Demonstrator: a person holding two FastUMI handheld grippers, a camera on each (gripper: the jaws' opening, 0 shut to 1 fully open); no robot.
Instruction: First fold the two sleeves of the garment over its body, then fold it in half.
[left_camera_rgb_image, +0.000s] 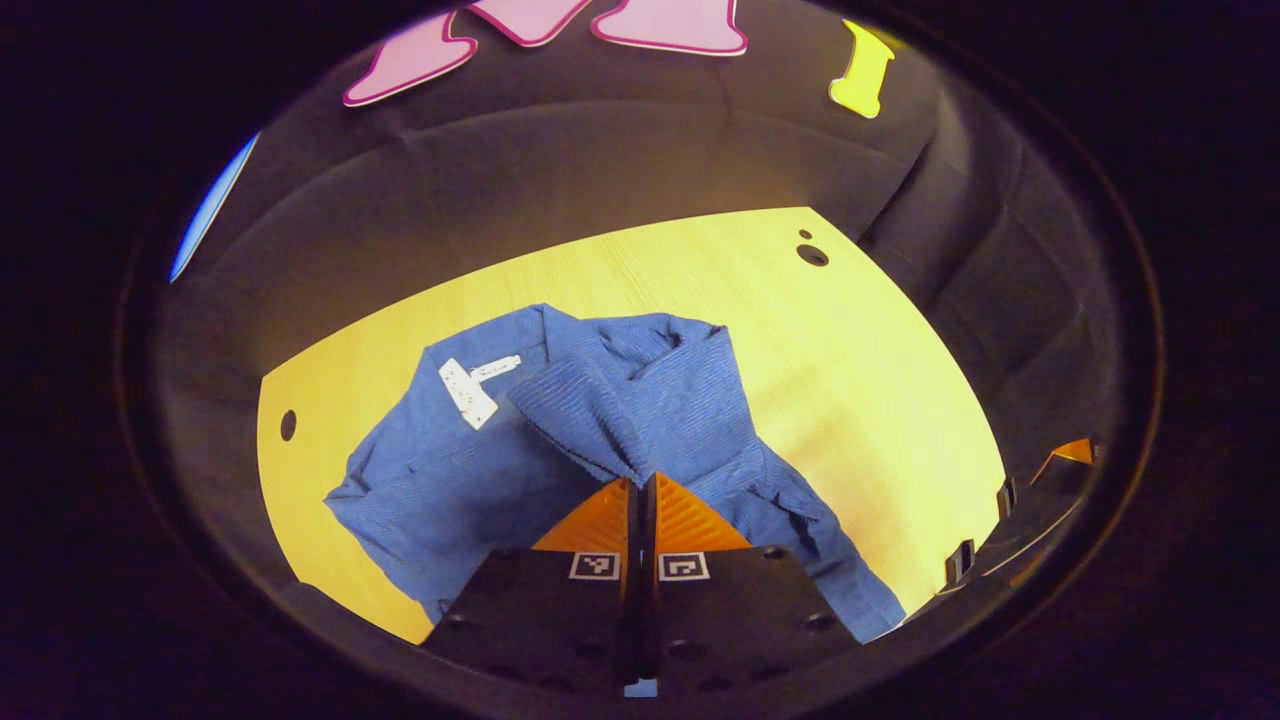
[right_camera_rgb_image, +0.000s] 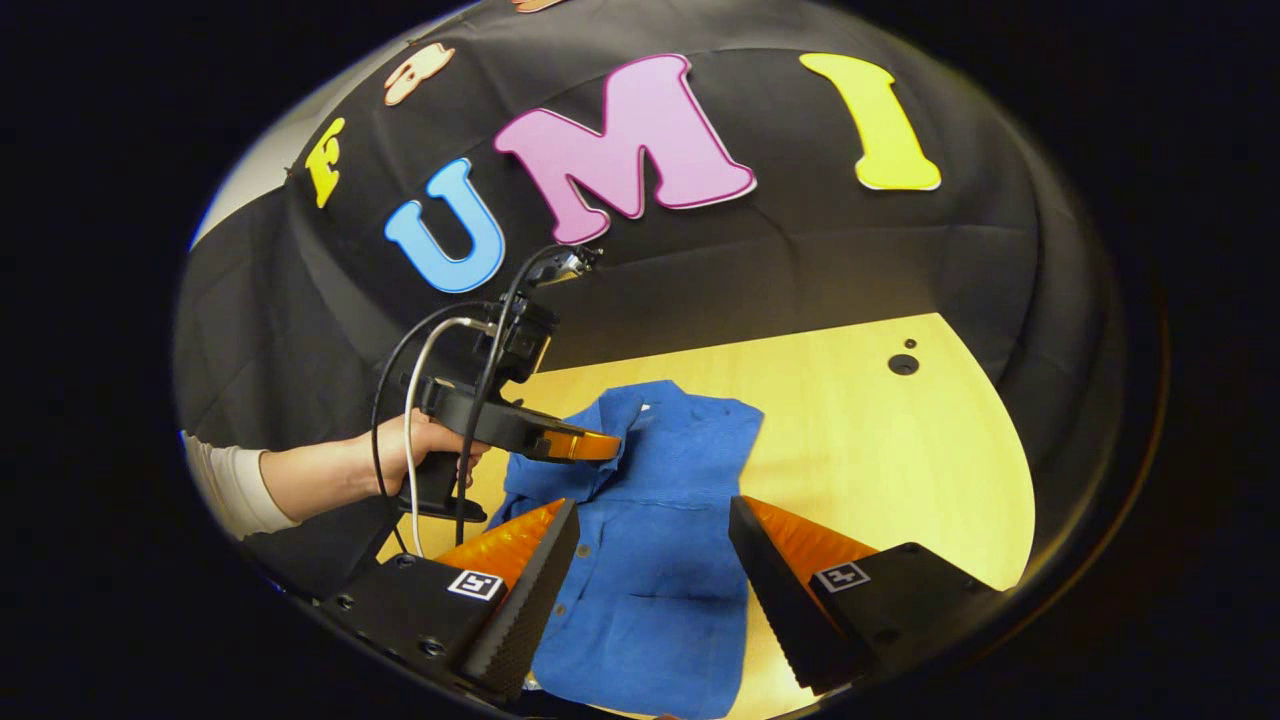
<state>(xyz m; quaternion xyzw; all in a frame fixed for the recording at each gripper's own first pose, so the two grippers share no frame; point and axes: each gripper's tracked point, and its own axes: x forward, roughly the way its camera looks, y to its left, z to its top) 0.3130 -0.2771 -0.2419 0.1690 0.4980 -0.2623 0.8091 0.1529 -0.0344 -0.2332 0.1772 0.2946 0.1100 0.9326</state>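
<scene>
A blue shirt (left_camera_rgb_image: 450, 480) lies on the pale wooden table (left_camera_rgb_image: 860, 380), with a white label (left_camera_rgb_image: 470, 385) at its neck. My left gripper (left_camera_rgb_image: 641, 482) is shut on a sleeve (left_camera_rgb_image: 600, 410), whose cloth is drawn up from the shirt's body to the fingertips. In the right gripper view, a hand (right_camera_rgb_image: 425, 440) holds that left gripper (right_camera_rgb_image: 610, 445) at the shirt's upper left part. My right gripper (right_camera_rgb_image: 655, 525) hangs open above the shirt (right_camera_rgb_image: 650, 610)'s buttoned front, with nothing between its fingers. It also shows in the left gripper view as the right gripper (left_camera_rgb_image: 1050, 490) at the right edge.
The table (right_camera_rgb_image: 890, 450) has a round hole (right_camera_rgb_image: 903, 364) near its far right corner and another hole (left_camera_rgb_image: 288, 425) on its left side. Black cloth walls close in behind and to the right. Bare wood lies right of the shirt.
</scene>
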